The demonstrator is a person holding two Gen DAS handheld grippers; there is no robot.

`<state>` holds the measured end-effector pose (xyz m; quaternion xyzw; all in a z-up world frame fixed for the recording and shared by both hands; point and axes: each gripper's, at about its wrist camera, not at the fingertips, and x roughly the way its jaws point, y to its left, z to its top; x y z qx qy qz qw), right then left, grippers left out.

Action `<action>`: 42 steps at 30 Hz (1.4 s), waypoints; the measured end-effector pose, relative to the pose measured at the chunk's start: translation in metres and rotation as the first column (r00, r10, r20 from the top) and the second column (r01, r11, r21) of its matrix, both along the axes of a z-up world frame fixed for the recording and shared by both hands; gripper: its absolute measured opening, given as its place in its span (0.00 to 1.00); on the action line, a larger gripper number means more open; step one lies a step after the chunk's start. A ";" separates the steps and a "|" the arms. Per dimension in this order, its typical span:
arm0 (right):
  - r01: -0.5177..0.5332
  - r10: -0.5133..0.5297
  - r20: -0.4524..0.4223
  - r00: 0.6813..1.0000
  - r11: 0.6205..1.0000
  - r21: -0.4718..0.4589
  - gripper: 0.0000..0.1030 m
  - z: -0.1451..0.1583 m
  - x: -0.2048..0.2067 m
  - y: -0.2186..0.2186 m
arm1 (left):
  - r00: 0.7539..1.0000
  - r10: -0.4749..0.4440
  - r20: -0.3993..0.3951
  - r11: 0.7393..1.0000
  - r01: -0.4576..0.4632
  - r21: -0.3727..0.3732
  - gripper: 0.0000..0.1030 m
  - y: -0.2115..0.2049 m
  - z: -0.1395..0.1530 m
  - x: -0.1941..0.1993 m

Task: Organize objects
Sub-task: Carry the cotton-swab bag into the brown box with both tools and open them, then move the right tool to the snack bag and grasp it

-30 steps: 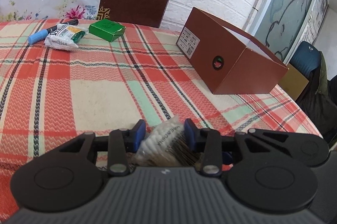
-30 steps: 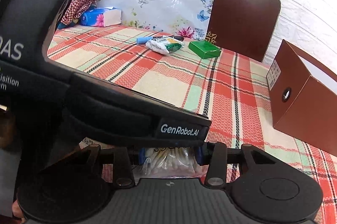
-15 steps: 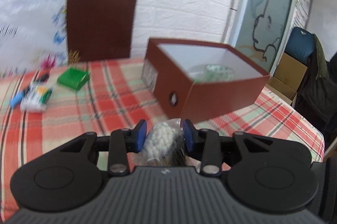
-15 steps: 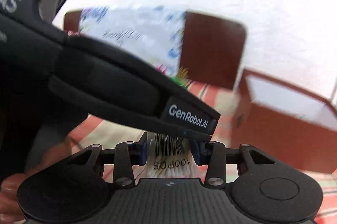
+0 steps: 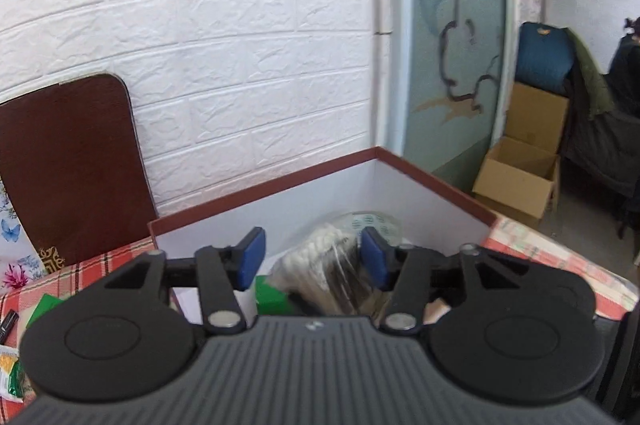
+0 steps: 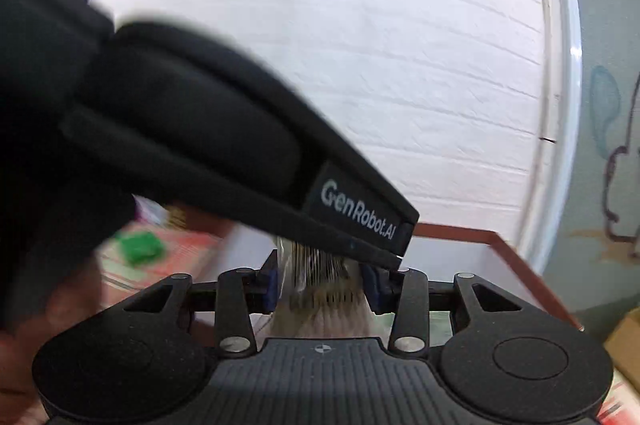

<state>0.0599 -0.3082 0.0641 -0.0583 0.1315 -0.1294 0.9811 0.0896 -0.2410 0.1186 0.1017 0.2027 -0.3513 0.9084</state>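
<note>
A clear bag of cotton swabs (image 5: 320, 269) hangs over the open brown box (image 5: 280, 185) with white inner walls. My left gripper (image 5: 312, 259) stands open above the box; the bag lies between its blue pads, nearer the right pad. My right gripper (image 6: 322, 285) is shut on the same bag of cotton swabs (image 6: 320, 289) from the other end. The left gripper's black body (image 6: 200, 129) crosses the right wrist view and hides most of the table. The box's rim also shows in the right wrist view (image 6: 480, 237).
A green item (image 5: 272, 295) lies inside the box. A small green box (image 6: 140, 247), blurred, sits on the plaid tablecloth (image 5: 552, 253). A brown chair back (image 5: 68, 165) stands against the white brick wall. Cardboard boxes (image 5: 520, 177) sit on the floor at right.
Both grippers have lifted the bag from the table and carried it over the brown box. The left gripper's jaws have opened wider around the bag.
</note>
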 end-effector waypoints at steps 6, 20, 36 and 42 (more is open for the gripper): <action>0.074 -0.078 0.028 0.997 0.990 0.118 0.59 -0.007 -0.004 -0.025 | 0.980 0.169 -0.104 0.985 -0.165 0.043 0.59 0.009 -0.018 0.040; -0.016 0.001 0.093 0.996 0.987 0.162 0.61 -0.029 -0.082 0.040 | 0.968 0.231 -0.102 0.973 -0.232 0.004 0.75 0.094 -0.038 -0.037; -0.358 0.423 -0.318 0.848 0.901 0.244 0.67 -0.064 -0.014 0.150 | 0.726 0.685 -0.068 0.722 -0.662 0.200 0.85 0.308 -0.127 -0.024; -0.358 0.441 -0.280 0.853 0.884 0.301 0.75 -0.063 0.045 0.184 | 0.624 0.755 -0.203 0.642 -0.765 0.037 0.92 0.376 -0.131 -0.007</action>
